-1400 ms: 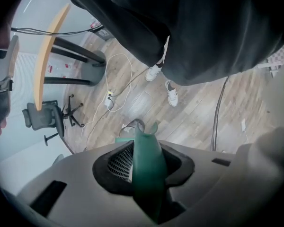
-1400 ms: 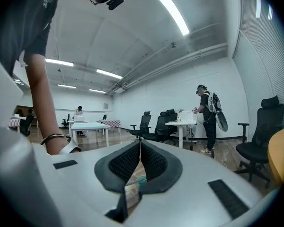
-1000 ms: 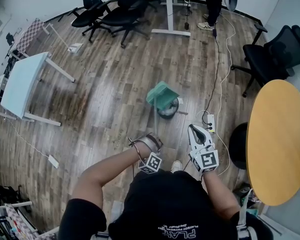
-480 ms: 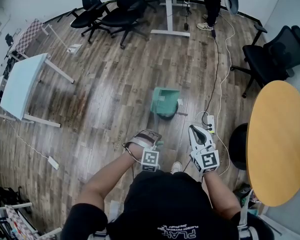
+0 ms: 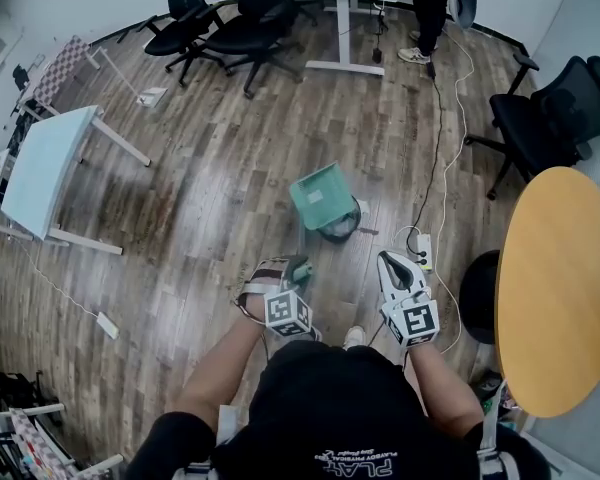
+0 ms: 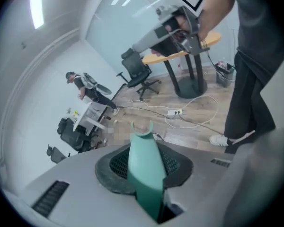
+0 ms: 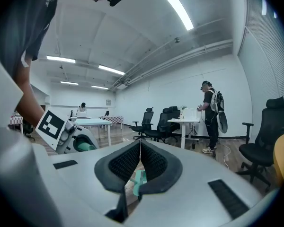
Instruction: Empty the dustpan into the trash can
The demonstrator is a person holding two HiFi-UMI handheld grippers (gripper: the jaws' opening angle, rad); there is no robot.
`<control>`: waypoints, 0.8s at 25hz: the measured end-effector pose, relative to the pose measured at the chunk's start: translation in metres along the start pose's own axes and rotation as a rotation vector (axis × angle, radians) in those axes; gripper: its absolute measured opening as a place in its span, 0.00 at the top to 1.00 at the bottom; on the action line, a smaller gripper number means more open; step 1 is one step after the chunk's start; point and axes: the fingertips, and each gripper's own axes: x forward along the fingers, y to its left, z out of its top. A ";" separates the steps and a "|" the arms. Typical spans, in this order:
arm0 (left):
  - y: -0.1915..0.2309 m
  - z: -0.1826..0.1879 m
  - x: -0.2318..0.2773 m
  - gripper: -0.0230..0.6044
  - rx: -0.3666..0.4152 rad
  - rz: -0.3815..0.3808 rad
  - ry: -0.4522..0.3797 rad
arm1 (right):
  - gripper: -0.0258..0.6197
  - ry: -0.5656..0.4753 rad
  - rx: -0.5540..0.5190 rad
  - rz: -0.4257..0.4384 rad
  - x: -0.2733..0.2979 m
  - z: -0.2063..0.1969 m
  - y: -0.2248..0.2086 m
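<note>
The left gripper (image 5: 294, 271) was clamped on the teal handle (image 6: 146, 174) of the dustpan (image 5: 320, 195), its jaws having just tightened on it. The dustpan hung tilted right over the trash can (image 5: 340, 230) on the floor (image 5: 210, 168). The right gripper (image 7: 140, 161) pointed roughly level, jaws together on nothing, near a power strip (image 5: 421, 248).

From atop the person's head, one camera looks steeply down at the wood floor (image 5: 230, 168), with the left gripper (image 5: 295, 268) and right gripper (image 5: 390, 263) at its near edge. The left gripper's camera sits close behind its fingers (image 6: 109, 167), tilted and aimed downward across the floor, while the right gripper's faces level across the room. All three catch the standing person (image 5: 427, 3) at the far end.
</note>
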 end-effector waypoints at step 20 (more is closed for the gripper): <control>0.104 -0.111 -0.026 0.80 -1.013 0.268 -0.051 | 0.92 0.045 -0.012 0.061 0.059 -0.006 0.020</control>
